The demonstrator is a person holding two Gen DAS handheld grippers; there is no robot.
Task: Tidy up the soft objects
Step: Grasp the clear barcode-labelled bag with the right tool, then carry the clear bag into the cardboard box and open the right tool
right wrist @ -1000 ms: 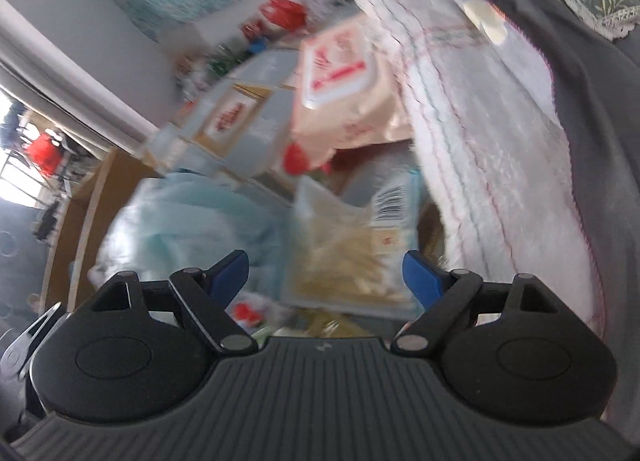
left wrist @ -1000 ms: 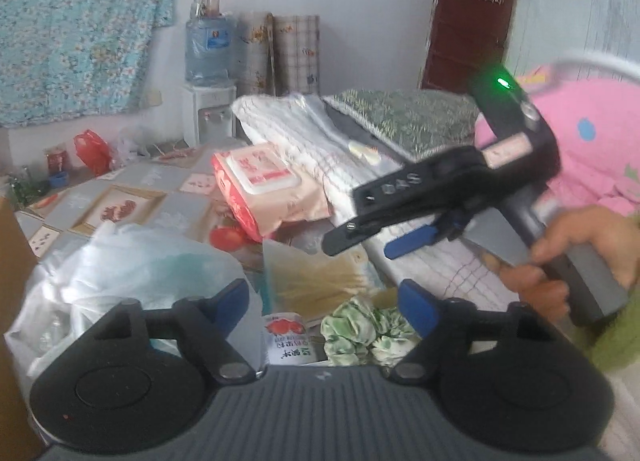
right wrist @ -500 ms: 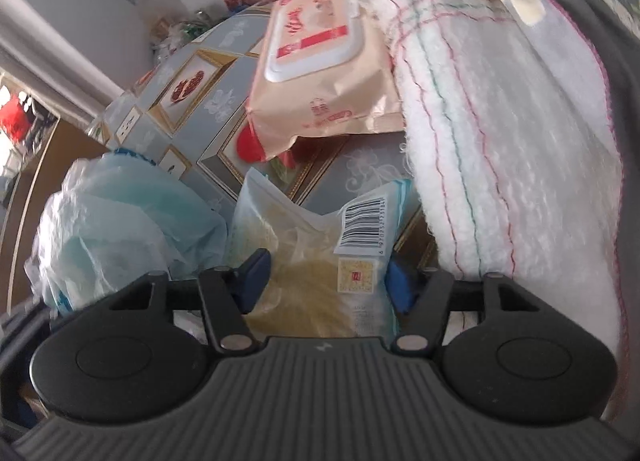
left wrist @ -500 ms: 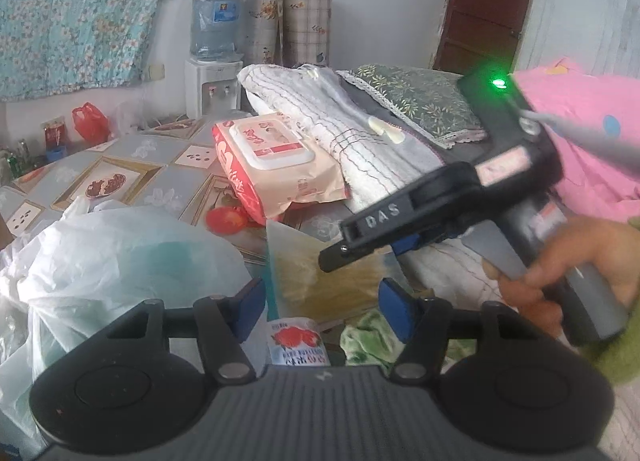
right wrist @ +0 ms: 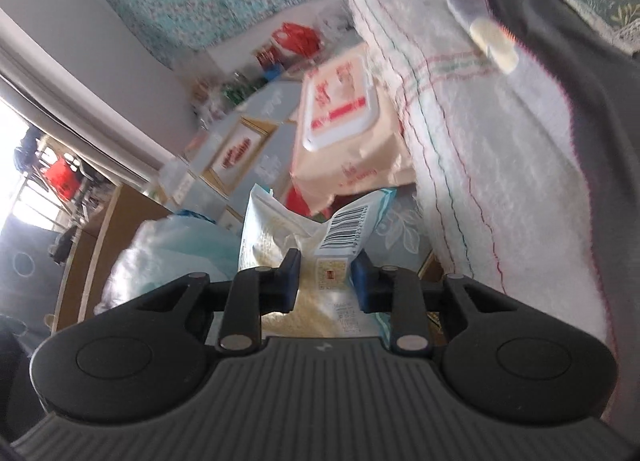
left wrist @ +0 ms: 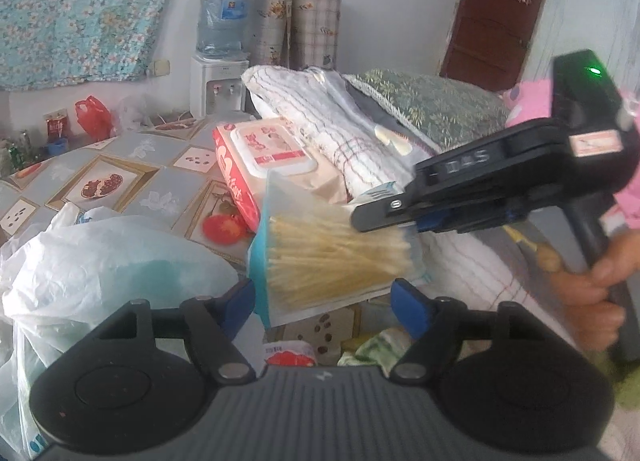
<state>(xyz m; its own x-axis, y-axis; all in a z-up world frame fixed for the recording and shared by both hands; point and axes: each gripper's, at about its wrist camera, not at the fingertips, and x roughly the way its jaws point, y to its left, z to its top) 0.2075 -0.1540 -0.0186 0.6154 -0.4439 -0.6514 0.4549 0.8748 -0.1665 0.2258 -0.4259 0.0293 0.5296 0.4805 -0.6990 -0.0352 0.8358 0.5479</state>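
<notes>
My right gripper (right wrist: 324, 273) is shut on a clear bag of pale yellow sticks (right wrist: 276, 245) with a barcode label, held up off the table. In the left wrist view the same bag (left wrist: 332, 257) hangs from the right gripper (left wrist: 404, 217), which reaches in from the right. My left gripper (left wrist: 322, 301) is open and empty just below the bag. A pink wet-wipes pack (left wrist: 268, 149) lies behind on the patterned tablecloth (left wrist: 120, 177). A green scrunchie-like cloth (left wrist: 372, 349) lies under the left gripper.
A white and teal plastic bag (left wrist: 100, 257) bulges at the left. A white folded towel (left wrist: 344, 133) and a green patterned pillow (left wrist: 432, 105) lie at the right. A small red-printed packet (left wrist: 288, 353) sits below. A water dispenser (left wrist: 218, 61) stands at the back.
My right gripper closed on the bag of sticks and lifted it off the table. My left gripper moved closer beneath it and stays open.
</notes>
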